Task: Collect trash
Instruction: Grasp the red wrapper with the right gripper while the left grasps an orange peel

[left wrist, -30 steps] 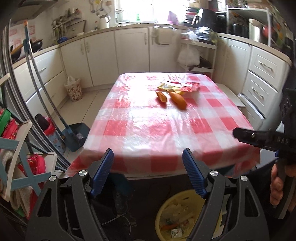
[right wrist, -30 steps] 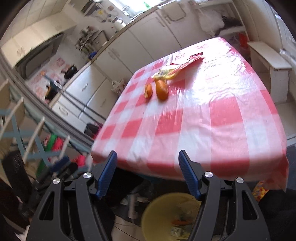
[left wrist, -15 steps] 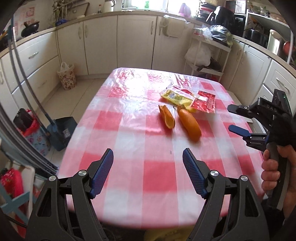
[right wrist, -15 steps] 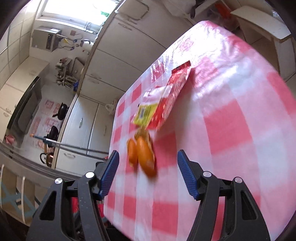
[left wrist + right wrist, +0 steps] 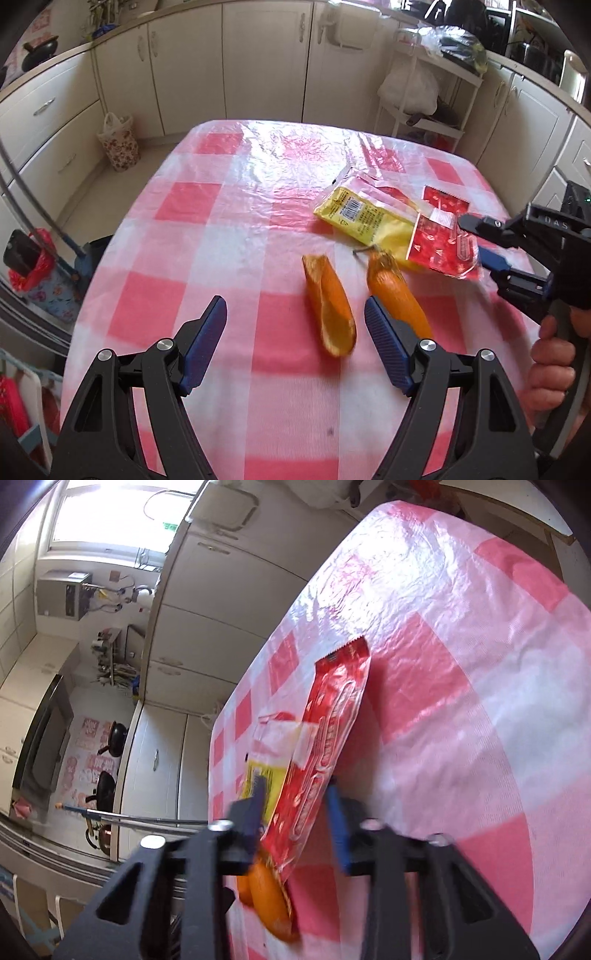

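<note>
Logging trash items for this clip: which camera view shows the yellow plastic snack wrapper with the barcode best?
The left wrist view: the yellow plastic snack wrapper lies nearly whole and sharp, barcode up, on the red-and-white checked tablecloth. In the right wrist view only a yellow sliver shows, hidden behind the red foil wrapper and a blurred jaw.

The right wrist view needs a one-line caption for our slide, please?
Right gripper closing around a red wrapper on the checked tablecloth.

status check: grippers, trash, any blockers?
Left gripper open above orange peels. Right gripper just closing around red wrapper, grip unconfirmed. Nothing blocking.
</note>
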Motion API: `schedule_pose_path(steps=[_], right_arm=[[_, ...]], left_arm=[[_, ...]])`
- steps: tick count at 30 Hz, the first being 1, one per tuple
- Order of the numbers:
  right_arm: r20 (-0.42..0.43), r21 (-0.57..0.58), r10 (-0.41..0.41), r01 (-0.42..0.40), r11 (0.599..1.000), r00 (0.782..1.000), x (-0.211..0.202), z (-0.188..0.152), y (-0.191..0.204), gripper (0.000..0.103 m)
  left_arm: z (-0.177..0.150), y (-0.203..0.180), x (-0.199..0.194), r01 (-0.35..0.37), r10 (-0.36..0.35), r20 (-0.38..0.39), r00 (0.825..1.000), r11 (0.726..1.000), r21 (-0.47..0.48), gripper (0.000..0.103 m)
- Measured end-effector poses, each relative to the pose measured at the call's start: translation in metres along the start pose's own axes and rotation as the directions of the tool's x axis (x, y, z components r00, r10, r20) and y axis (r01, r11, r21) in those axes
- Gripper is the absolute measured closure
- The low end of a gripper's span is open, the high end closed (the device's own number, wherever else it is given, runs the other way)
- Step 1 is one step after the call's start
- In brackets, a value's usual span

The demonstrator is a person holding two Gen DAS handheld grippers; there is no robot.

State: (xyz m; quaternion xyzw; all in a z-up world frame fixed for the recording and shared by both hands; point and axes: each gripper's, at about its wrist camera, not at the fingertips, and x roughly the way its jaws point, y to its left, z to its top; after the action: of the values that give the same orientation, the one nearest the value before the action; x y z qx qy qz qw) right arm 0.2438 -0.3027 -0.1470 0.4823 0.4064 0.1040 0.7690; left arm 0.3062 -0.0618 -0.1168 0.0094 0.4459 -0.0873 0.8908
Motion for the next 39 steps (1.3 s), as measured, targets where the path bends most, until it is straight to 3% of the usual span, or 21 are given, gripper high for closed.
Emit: schedule_pose_path(steps=[2, 4, 6, 7, 15, 25, 31, 39], right_arm=[[0.004, -0.014, -0.011, 0.011, 1.0, 1.0, -0.001, 0.001, 0.0, 0.098], [0.009, -0.037, -0.006, 0.006, 0.999, 1.0, -0.004, -0.001, 0.002, 0.101], [0.021, -0.064, 0.005, -0.004, 0.998, 1.0, -0.013, -0.001, 0.007, 0.101], [0.03, -0.072, 0.013, -0.011, 0.997, 0.999, -0.019, -0.002, 0.009, 0.101], [0.022, -0.157, 0.083, -0.079, 0.984, 0.996, -0.046, -0.023, 0.033, 0.101], [-0.043, -0.222, 0.167, -0.173, 0.96, 0.985, -0.094, -0.093, 0.032, 0.101], [-0.042, -0.269, 0.161, -0.166, 0.949, 0.986, -0.116, -0.125, 0.033, 0.101], [-0.027, -0.29, 0.167, -0.167, 0.942, 0.986, -0.131, -0.142, 0.034, 0.102]], left_arm=[[0.003, -0.002, 0.011, 0.007, -0.007, -0.019, 1.0, 1.0, 0.006, 0.049], [0.004, -0.002, 0.018, 0.058, -0.058, -0.034, 0.998, 0.998, -0.001, 0.073], [0.004, -0.005, 0.017, 0.078, -0.077, -0.034, 0.996, 0.997, 0.01, 0.086], [0.004, -0.007, 0.014, 0.072, -0.072, -0.031, 0.997, 0.997, 0.02, 0.088], [-0.02, 0.01, -0.029, 0.087, -0.087, 0.015, 0.996, 0.996, 0.017, 0.09], [-0.06, 0.015, -0.103, 0.059, -0.062, 0.075, 0.995, 0.997, 0.047, 0.09], [-0.084, 0.008, -0.135, 0.047, -0.054, 0.103, 0.993, 0.996, 0.076, 0.09], [-0.104, 0.008, -0.157, 0.053, -0.061, 0.111, 0.992, 0.996, 0.074, 0.09]])
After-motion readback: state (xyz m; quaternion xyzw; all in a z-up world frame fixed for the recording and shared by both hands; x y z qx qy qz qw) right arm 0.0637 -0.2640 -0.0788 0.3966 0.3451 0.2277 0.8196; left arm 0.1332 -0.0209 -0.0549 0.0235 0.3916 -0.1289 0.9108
